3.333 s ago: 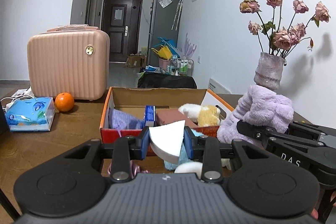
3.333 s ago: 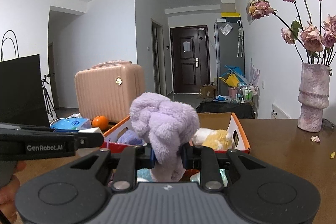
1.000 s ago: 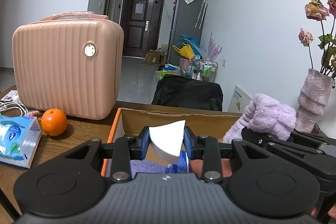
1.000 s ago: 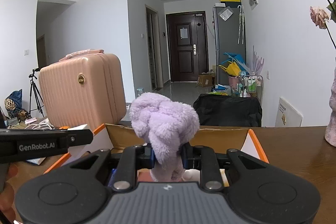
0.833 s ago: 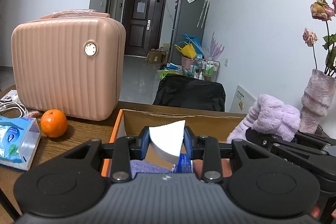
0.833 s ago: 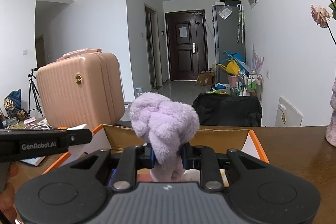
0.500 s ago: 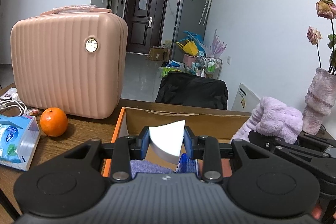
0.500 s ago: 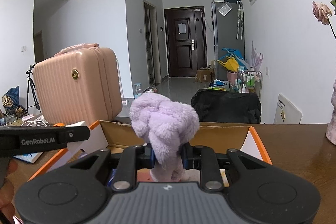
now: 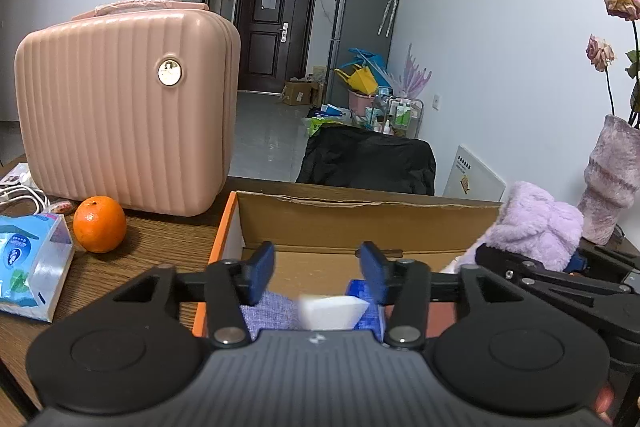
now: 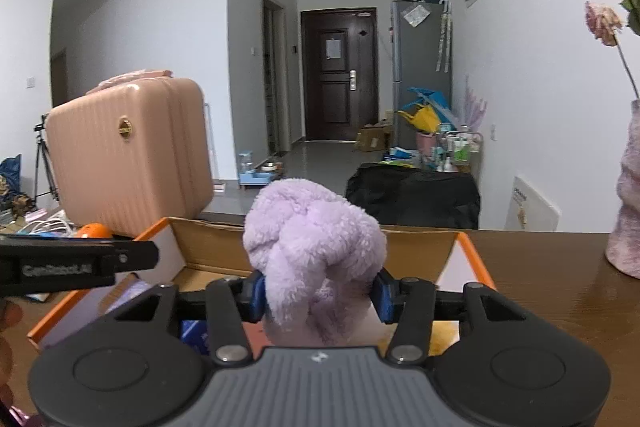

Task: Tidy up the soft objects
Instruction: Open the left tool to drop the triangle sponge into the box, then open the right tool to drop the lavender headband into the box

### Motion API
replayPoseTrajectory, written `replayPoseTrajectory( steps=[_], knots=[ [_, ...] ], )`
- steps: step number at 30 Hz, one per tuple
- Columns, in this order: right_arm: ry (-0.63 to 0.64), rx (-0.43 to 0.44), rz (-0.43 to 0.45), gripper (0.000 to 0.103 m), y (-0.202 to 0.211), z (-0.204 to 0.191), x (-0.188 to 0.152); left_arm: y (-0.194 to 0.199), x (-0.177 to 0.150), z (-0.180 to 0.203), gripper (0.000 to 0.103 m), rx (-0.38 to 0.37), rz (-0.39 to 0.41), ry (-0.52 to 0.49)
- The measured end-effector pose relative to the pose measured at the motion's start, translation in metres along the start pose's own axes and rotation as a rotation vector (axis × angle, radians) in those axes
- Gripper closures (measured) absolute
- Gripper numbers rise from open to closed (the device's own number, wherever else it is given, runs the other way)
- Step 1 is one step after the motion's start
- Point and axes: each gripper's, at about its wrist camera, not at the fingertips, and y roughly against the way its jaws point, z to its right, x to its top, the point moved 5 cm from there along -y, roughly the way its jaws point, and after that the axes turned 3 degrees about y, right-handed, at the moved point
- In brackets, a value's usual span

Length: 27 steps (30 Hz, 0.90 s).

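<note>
The left gripper [image 9: 316, 265] stood over the near edge of the cardboard box [image 9: 360, 223], its jaws having just been opening and now set wide, with nothing pressed between the blue pads [image 9: 262, 261]. The white sponge wedge [image 9: 332, 311] lay blurred below the gap, at 6 o'clock from the fingertips, clear of both pads and over the box interior beside a blue fabric piece [image 9: 266, 313]. The right gripper [image 10: 318, 293] was also over the box [image 10: 416, 251], and its jaws had likewise just been opening; the purple plush toy [image 10: 314, 255] remained between them. Whether the pads [image 10: 256, 295] pressed on the plush could not be told, since its pile filled the gap and covered their inner faces. In the left wrist view, the plush [image 9: 536, 225] appeared at 3 o'clock from the left gripper, at the right end of the box. On the wooden table [image 9: 160, 235], an orange [image 9: 100, 224] sat at 9 o'clock from the box, in front of a pink suitcase [image 9: 124, 131], with a blue tissue pack [image 9: 28, 263] nearer the left edge. A pale vase [image 9: 612, 179] of dried roses stood at 2 o'clock, beyond the plush.
</note>
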Motion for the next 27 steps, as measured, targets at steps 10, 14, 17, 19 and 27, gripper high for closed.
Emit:
replayPoseTrajectory(
  steps=[10, 14, 17, 19, 27],
  knots=[
    [-0.021, -0.034, 0.029, 0.0, 0.006, 0.01, 0.001, 0.007, 0.001, 0.0, 0.007, 0.04, 0.039, -0.018],
    [-0.026, -0.041, 0.032, 0.0, 0.009, 0.013, 0.002, 0.009, 0.001, -0.002, 0.003, 0.048, 0.042, -0.014],
    [-0.022, -0.047, 0.03, 0.0, 0.01, 0.013, 0.002, 0.011, 0.001, -0.003, 0.0, 0.055, 0.044, -0.012],
    [-0.018, -0.053, 0.028, 0.0, 0.011, 0.014, 0.002, 0.011, 0.002, -0.003, 0.0, 0.058, 0.045, -0.01],
    [-0.02, -0.057, 0.035, 0.0, 0.02, 0.016, 0.002, 0.018, 0.003, -0.005, 0.0, 0.069, 0.049, -0.003]
  ],
)
